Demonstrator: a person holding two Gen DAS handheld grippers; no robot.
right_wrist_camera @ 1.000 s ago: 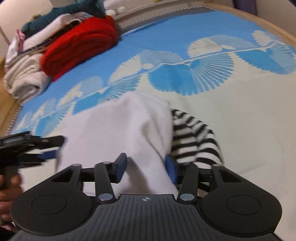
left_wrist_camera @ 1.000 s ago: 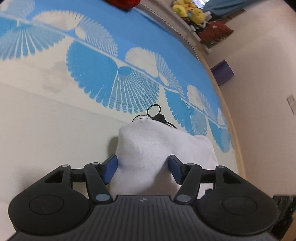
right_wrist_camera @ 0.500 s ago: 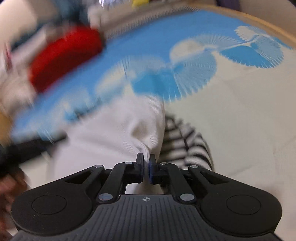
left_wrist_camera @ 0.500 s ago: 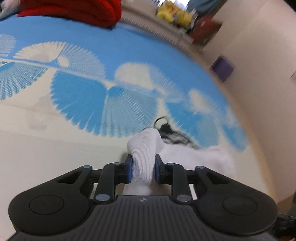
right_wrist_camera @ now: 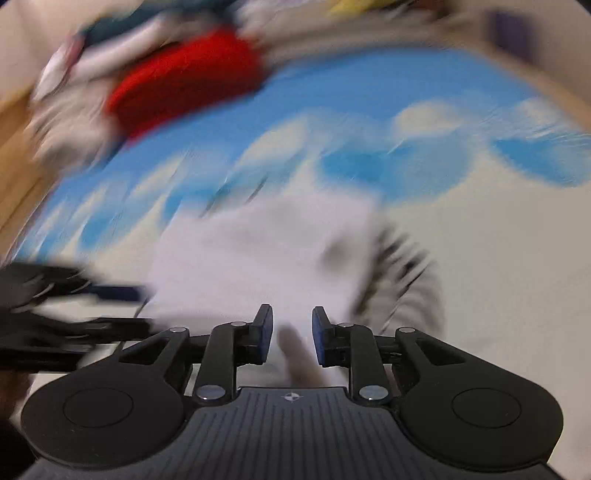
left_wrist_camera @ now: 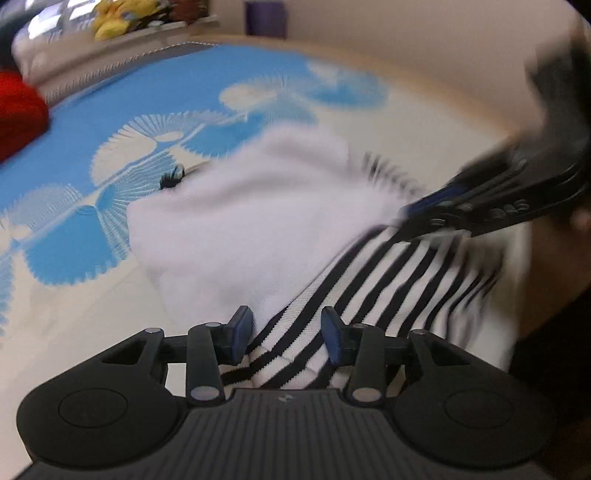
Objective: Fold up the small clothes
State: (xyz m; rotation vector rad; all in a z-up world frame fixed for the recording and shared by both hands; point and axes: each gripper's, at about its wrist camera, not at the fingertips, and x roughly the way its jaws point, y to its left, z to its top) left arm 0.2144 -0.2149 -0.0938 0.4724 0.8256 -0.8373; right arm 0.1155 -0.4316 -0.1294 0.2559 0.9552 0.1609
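Both jaws gape over ribbed white-and-striped knit garment (left_wrist_camera: pixel 280 229)

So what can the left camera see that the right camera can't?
Only the left wrist view shows the clear black stripes of the striped garment between the open left gripper, a small black loop by the cloth's far edge, and the yellow toys.

Only the right wrist view shows the open right gripper over white cloth, and the pale folded pile beside the red one, though it is very blurred.

Both show the white garment, the blue fan-patterned cover and the red folded cloth.
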